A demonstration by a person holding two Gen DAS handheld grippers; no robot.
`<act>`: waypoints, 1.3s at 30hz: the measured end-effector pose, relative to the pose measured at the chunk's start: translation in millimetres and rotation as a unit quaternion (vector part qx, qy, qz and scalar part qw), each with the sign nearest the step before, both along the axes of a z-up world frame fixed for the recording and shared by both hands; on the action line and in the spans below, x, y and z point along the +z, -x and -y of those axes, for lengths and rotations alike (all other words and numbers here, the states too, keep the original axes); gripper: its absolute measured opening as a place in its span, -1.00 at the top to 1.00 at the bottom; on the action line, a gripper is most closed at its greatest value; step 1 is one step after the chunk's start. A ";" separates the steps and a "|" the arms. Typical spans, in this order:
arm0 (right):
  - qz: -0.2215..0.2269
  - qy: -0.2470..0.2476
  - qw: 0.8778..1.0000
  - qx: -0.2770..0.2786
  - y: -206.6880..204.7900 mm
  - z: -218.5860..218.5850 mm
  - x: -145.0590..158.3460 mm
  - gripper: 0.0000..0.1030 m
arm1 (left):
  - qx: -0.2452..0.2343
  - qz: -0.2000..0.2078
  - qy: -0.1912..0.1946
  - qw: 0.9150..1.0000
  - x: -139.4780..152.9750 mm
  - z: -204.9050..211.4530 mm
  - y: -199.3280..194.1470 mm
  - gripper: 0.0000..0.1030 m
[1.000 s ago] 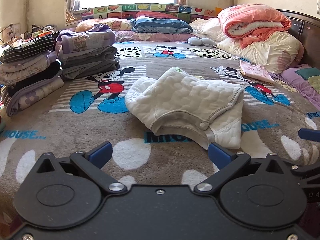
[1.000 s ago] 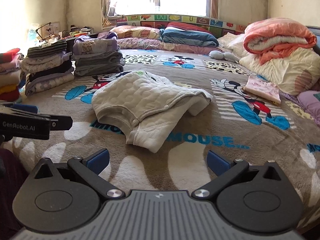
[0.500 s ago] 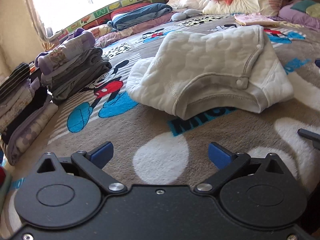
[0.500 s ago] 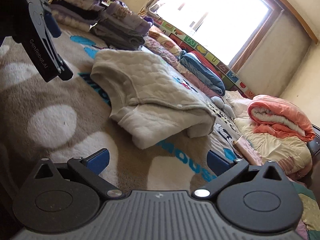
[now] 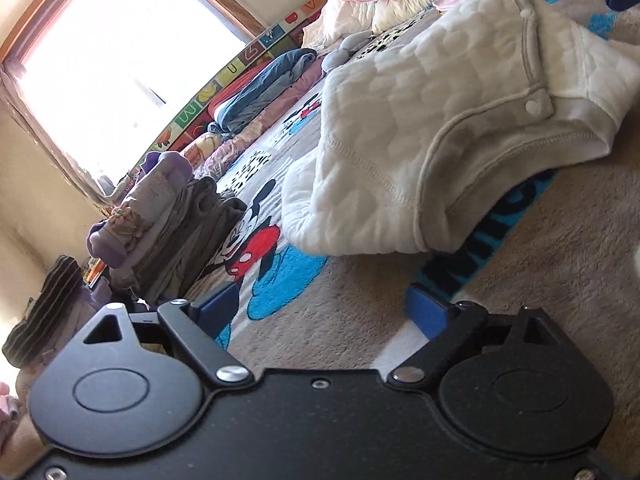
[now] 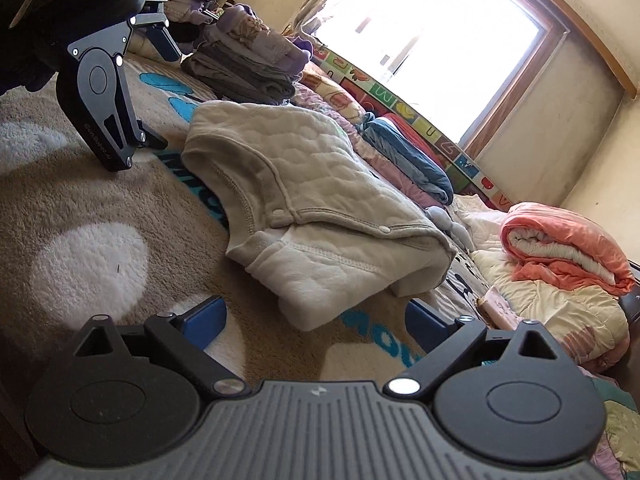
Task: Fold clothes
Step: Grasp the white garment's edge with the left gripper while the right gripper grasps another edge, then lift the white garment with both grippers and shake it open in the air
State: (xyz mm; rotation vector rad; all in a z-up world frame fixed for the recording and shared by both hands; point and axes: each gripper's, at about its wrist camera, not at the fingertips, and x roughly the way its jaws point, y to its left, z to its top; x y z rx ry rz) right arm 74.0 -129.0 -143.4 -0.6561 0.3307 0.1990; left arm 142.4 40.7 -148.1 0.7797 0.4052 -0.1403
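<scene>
The cream quilted snap-front garment (image 5: 432,128) lay partly folded on the brown cartoon-print blanket (image 5: 540,264) of the bed. Both claws, left (image 5: 326,312) and right (image 6: 316,320), were closing with nothing between their jaws. This looked like the approach step; next, each claw likely needed a hem edge to pinch.

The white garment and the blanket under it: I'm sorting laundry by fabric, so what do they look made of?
White garment: probably soft quilted cotton knit, matte, with puffy stitched cells and snap buttons. Blanket: likely plush synthetic fleece, with fuzzy printed pile.
</scene>
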 end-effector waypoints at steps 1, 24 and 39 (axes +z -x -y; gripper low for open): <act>0.004 0.003 1.000 0.001 -0.7 -1.0 -0.6 -0.77 | -0.008 0.006 0.001 1.000 -1.1 0.3 -0.9 -0.65; 0.101 -0.057 0.993 -0.017 -8.2 39.8 24.6 0.07 | -0.096 0.085 0.041 0.991 22.4 41.5 -3.0 0.62; 0.097 -0.123 0.988 0.010 17.2 64.4 101.0 0.67 | -0.053 0.148 0.221 0.962 117.4 51.7 57.4 0.88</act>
